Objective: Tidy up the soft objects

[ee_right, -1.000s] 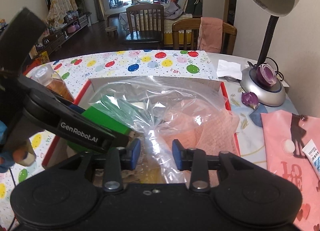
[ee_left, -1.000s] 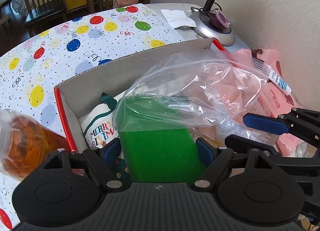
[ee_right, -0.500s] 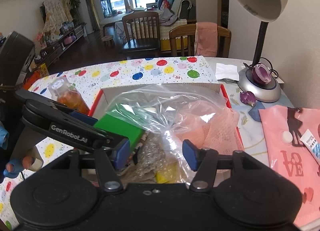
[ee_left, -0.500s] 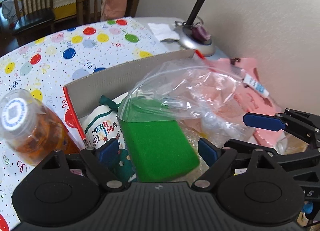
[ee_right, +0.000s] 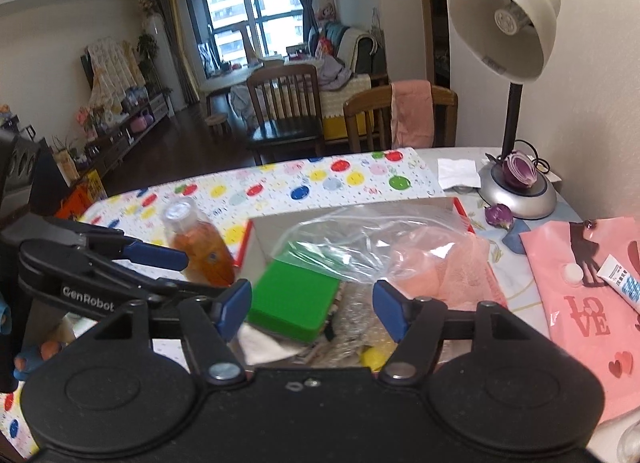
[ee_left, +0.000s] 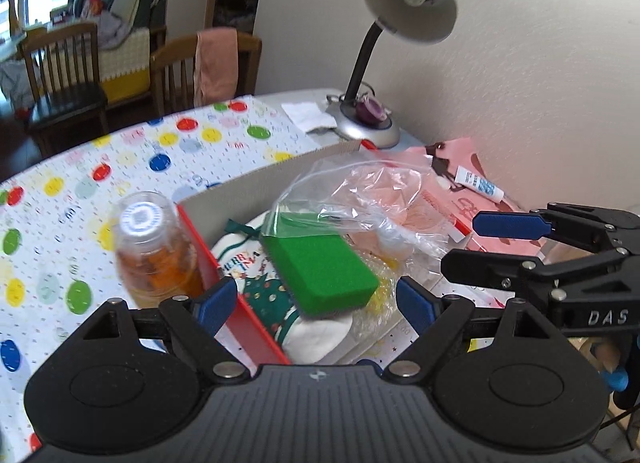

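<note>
Two close wrist views from above, both onto the red-edged box (ee_left: 244,315) (ee_right: 460,205).

Table clutter, non-soft items.
Desk lamp (ee_right: 516,75) at far right, cut purple onion (ee_right: 519,171) on its base; amber-liquid bottle (ee_left: 154,247) just beside box's left wall; white tube (ee_right: 622,283) on pink pouch (ee_right: 580,295).

Both tools (ee_left: 314,305) (ee_right: 312,309) wide open, empty
</note>
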Available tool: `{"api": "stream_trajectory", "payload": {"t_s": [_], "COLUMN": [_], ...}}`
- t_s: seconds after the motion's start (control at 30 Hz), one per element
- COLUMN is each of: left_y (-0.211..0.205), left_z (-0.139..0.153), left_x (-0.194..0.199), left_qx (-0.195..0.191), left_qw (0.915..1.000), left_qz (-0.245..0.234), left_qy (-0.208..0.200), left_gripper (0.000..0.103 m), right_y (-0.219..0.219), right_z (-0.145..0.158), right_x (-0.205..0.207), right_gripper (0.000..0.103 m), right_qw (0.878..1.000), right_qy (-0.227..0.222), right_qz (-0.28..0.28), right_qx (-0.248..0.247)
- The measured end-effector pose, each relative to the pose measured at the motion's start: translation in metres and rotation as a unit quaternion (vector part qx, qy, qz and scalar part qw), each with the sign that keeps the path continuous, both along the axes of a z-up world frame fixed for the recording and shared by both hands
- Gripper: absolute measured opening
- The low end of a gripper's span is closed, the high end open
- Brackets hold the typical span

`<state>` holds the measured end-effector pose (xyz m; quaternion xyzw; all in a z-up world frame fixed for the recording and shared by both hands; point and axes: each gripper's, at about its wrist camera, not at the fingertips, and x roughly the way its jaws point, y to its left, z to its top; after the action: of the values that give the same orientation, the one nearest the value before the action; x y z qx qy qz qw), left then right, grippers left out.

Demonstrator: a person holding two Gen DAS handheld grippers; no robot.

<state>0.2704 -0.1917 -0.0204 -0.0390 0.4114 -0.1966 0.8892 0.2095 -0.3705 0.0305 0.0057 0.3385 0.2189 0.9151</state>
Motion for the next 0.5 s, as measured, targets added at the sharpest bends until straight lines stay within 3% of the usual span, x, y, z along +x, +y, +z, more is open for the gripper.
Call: {"api": "stream_trajectory", "payload": {"t_s": [0.5], "left_y": [0.051], "left_z": [0.03], "left_x": [-0.078], "left_qx": [0.004], "left_qw": [0.9966], "left_qz": [0.027], "left_qy": [-0.078], "left_gripper": [0.087], "right_y": [0.032], "right_z": [0.008], "right_x": [-0.057], "right_gripper": [0.071], "right_qw": [0.999], "right_qy": [-0.033], "right_qz": [0.0], "right_qx": [0.035]}}
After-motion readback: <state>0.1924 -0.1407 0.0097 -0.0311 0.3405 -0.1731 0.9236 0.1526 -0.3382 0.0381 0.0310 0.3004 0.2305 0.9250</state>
